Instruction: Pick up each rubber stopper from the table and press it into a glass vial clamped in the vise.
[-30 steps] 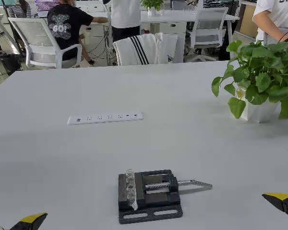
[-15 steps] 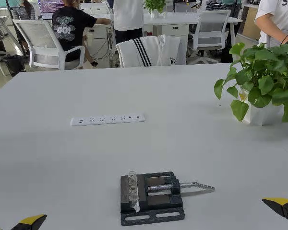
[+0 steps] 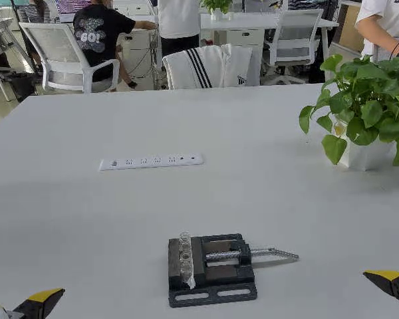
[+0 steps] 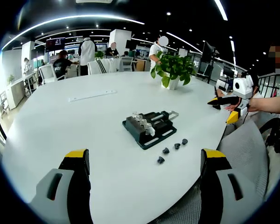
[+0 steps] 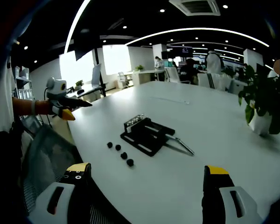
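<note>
Counter white, left claw, right claw wide, empty (stoppers near edge): risk of flicking one off, pinching askew.

left tool: black jaws, yellow tips, grey shells | right tool: black jaws, yellow tips, grey shells

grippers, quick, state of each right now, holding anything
left gripper: open, jaws wide apart, holding nothing.
right gripper: open, jaws wide apart, holding nothing.
</note>
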